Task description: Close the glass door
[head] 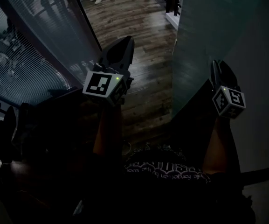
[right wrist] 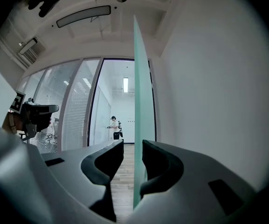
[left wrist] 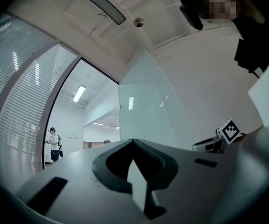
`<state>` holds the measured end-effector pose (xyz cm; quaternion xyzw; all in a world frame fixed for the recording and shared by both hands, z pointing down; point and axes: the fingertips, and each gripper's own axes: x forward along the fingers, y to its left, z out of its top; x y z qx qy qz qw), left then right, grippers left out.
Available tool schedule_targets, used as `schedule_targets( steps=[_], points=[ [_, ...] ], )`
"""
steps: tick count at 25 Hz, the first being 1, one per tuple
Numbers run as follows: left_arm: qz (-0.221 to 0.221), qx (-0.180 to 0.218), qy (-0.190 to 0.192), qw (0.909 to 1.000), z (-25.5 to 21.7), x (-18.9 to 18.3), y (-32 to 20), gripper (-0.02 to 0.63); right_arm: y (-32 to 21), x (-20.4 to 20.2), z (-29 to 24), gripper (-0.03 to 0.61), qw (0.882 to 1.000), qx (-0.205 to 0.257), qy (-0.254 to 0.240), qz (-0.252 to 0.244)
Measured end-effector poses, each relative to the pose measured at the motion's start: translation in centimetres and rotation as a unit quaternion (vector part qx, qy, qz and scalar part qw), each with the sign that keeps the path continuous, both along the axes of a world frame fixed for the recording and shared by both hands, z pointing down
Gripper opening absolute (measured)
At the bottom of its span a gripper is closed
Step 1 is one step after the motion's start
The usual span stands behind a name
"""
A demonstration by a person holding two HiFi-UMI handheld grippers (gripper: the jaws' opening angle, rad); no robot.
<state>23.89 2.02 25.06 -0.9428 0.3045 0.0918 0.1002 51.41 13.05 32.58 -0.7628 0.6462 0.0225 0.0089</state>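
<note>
The door [right wrist: 141, 101] stands open. It is a pane of greenish glass, and its free edge points toward the person, with a white wall [right wrist: 209, 101] close behind it on the right. In the right gripper view this edge stands upright between the jaws of the right gripper [right wrist: 133, 143]. The jaws are apart: the right one lies against the glass or just beside it, and a gap shows between the left one and the glass. So the edge is framed but not clamped.

The left gripper [left wrist: 133, 141] has its jaws closed tip to tip with nothing between them. In the head view it hangs over the wooden floor [head: 139, 13], to the left of the door.

The step in hand seems to be to take the edge and swing it away from the wall, toward the frame [right wrist: 95, 101] on the left. It is better first to close the jaws squarely on the glass, because a smooth pane probably slips under a loose hold. The gripper should stay in line with the pane and follow its arc, as a twist can load the edge. The left gripper is in the likely path of the door and should keep clear. The last part should be slow, so that the glass meets the frame gently.
</note>
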Motion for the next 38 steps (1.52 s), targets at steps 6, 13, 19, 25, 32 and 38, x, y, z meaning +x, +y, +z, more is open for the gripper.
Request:
schedule_targets(
  steps=[6,13,19,25,32,38],
  points=[
    [-0.032,-0.002,0.002,0.9995,-0.2,-4.2,-1.0,0.002,-1.9,-3.2,-0.4,0.110,1.000,0.002,-0.003,-0.020],
    [-0.058,-0.007,0.007,0.9983,0.5,-8.5,-2.2,0.002,-4.4,-7.5,-0.3,0.110,0.999,-0.001,0.001,-0.049],
    [-0.073,-0.010,0.011,0.9972,0.8,-11.1,-3.2,0.002,-6.7,-11.0,-0.2,0.110,0.997,-0.004,0.006,-0.077],
    [-0.096,-0.011,0.007,0.9953,0.8,-14.1,-3.7,0.002,-9.0,-14.5,-0.5,0.110,0.994,-0.014,0.019,-0.108],
    [-0.134,-0.016,0.006,0.9908,0.7,-18.0,-4.9,0.002,-12.5,-18.3,-0.8,0.110,0.989,-0.017,0.017,-0.146],
    [-0.163,-0.012,0.005,0.9865,1.2,-18.8,-4.9,0.002,-14.2,-20.3,-0.4,0.110,0.982,-0.010,0.019,-0.188]
  ],
)
